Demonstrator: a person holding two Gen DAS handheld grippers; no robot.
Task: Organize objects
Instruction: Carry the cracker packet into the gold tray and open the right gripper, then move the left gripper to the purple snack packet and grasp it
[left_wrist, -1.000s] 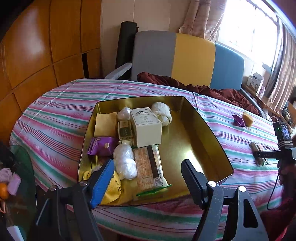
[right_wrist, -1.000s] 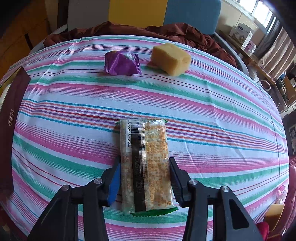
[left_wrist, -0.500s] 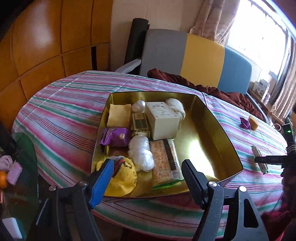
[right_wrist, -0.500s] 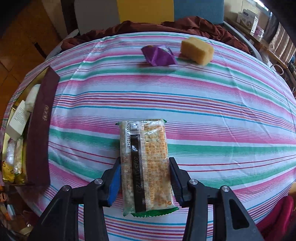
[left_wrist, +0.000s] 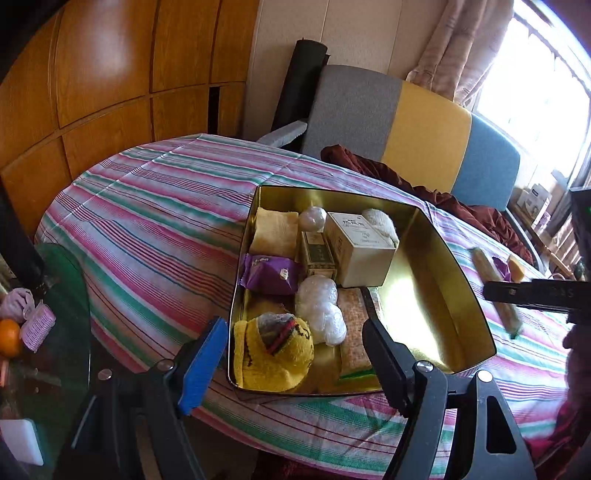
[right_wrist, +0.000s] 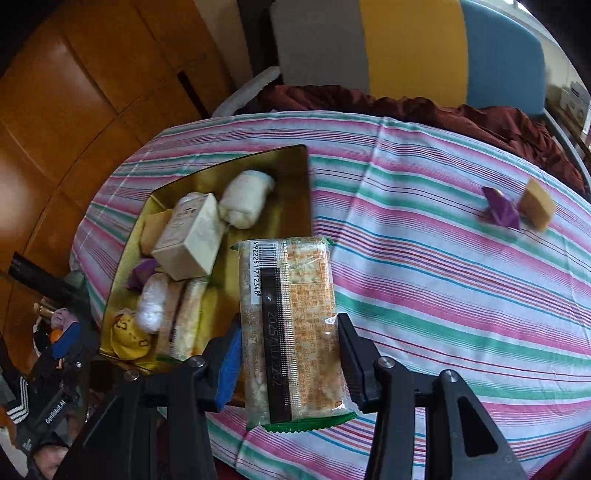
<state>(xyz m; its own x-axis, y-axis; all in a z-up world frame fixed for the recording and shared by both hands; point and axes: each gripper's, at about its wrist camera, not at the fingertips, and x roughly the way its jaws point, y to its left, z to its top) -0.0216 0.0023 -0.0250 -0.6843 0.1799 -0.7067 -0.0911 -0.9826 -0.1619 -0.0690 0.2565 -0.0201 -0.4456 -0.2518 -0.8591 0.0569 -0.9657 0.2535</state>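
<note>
Transfer step under way: cracker packet (right_wrist: 291, 325) clamped in right tongs (right_wrist: 290, 354) above near right edge of gold tin (right_wrist: 295, 206), left tongs (left_wrist: 295, 354) spread empty; next, lowering into bare right half, then releasing.

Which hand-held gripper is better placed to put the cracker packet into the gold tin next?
Right. The right hand-held gripper already grips the cracker packet beside the gold tin. The left hand-held gripper is open and holds nothing.
</note>
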